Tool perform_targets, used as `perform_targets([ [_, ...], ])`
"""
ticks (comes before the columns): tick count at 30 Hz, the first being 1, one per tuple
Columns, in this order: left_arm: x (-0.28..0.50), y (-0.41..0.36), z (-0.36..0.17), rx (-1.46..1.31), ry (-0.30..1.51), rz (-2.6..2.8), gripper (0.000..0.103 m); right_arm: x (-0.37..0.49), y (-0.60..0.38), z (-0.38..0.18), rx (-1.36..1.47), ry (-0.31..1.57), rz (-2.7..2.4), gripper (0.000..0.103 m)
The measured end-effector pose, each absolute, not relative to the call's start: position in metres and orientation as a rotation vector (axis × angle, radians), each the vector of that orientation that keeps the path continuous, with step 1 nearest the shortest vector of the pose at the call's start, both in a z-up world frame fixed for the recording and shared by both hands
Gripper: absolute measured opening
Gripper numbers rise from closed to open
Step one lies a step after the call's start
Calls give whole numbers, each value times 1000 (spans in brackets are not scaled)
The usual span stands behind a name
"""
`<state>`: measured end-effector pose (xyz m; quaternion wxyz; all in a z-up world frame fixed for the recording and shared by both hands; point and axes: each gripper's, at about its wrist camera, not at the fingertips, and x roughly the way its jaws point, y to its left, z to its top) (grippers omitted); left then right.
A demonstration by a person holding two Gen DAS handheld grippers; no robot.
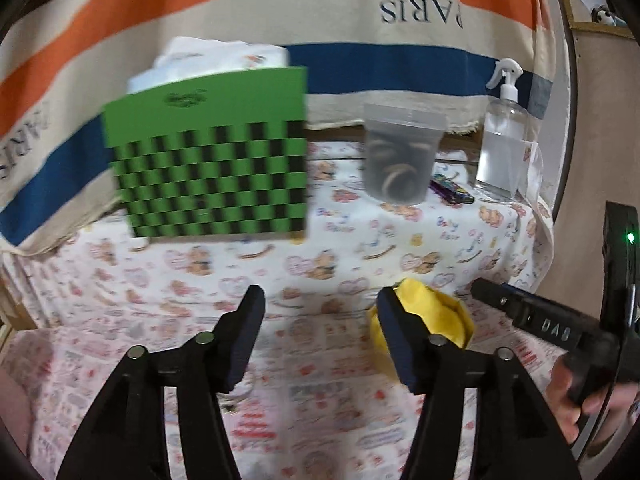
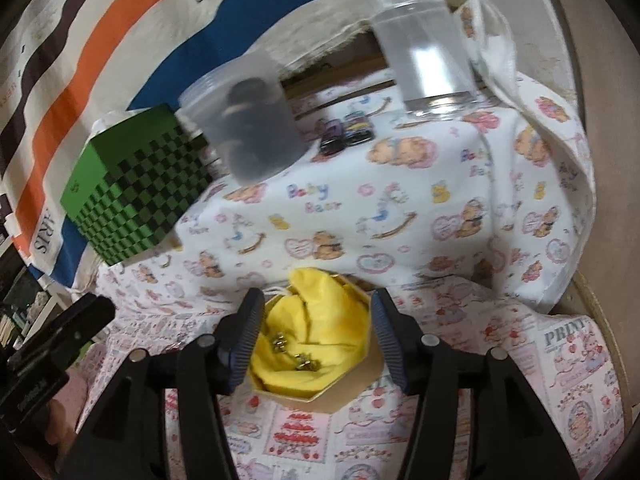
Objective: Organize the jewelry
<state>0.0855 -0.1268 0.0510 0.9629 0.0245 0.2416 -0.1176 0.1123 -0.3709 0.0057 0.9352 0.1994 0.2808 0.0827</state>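
While fingers [image 2: 256,332] gape, earrings [image 2: 298,354] lie diagonal in yellow pouch [image 2: 324,312].

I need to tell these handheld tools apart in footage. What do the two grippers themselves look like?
Both match: the left gripper and right gripper have black angular linkage arms with silver round pins and dark blue ribbed pads. Seen from the left wrist, the right one's black body bears pale lettering and a green light.

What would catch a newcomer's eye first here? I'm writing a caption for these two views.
Probably the green-and-black checkered box, standing at the back left of the bear-print cloth. Next, the bright yellow fabric in a small tan box at the near edge, with small metal jewelry pieces lying on it, framed by the open right gripper.
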Motion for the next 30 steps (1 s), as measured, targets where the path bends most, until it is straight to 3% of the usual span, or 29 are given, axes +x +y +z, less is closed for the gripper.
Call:
perform_targets([
  [17,82,-54,30,28,474,-80,65,115,-365,-4,400,595,171,57],
  [23,108,-41,29,-21,491,-51,68,106,-352,5,325,550,162,68],
  [30,109,-40,13,56,485,7,79,109,-353,-1,321,546,106,85],
])
